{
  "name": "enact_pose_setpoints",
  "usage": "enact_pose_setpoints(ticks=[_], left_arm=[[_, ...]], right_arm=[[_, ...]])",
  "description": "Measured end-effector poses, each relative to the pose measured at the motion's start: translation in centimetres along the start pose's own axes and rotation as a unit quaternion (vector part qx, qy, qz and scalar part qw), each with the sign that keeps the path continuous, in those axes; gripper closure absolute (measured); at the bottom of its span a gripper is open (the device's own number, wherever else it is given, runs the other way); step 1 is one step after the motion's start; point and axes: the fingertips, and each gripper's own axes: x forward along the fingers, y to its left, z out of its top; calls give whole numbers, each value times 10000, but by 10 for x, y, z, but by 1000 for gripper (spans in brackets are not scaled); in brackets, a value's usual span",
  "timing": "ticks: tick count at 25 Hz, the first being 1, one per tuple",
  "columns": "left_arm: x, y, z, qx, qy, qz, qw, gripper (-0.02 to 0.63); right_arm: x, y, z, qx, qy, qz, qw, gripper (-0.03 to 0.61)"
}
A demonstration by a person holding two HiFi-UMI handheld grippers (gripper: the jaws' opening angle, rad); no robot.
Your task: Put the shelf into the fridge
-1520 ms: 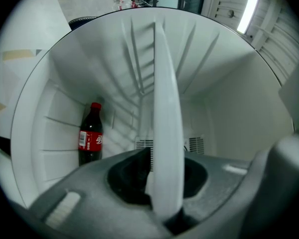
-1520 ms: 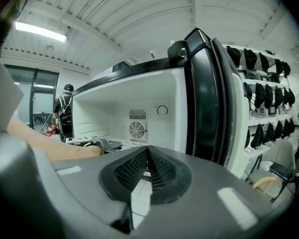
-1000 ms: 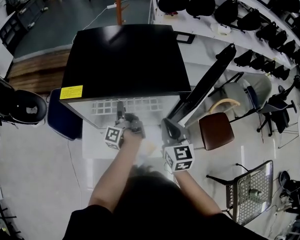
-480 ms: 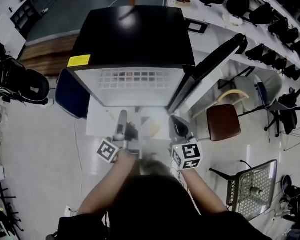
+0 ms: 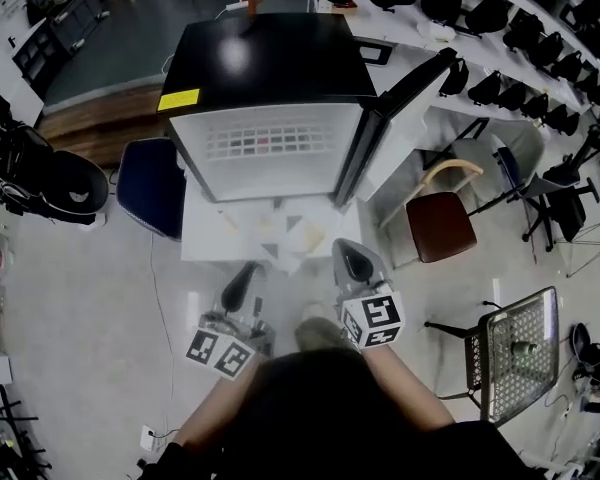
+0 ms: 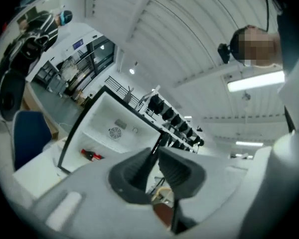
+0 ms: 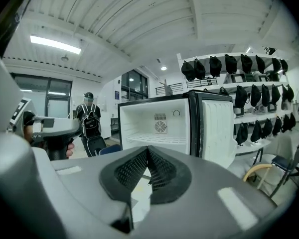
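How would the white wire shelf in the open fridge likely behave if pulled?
The wire shelf is an open grid of thin rods, so probably light for its size and fairly stiff. It spans the fridge wall to wall, so it would likely slide out rather than tip, perhaps jamming if pulled off-centre.

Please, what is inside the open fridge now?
A white wire shelf lies across the fridge, under a round fan on the back wall. A red bottle lies near the bottom. The right gripper covers the space under the shelf in its view.
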Motion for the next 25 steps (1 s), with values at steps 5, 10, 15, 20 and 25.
enact_pose_setpoints(ticks=[5,10,15,20,25], left_arm=[[-67,-3,17,587,290,271,9975,614],[-128,-5,27,665,304,314,9968,614],[-163,-15,32,656,371,277,9968,614],[-178,-25,35,754,401,253,9960,613],[-175,-33,37,924,442,364,9941,614]], right_arm=[[-42,67,-6,8,-11,-178,9998,577],[-82,129,-27,5,148,-285,9995,577],[-117,153,-28,-129,205,-420,9988,577],[-136,155,-19,-324,156,-509,9981,577],[-149,132,-10,-376,117,-573,9976,577]])
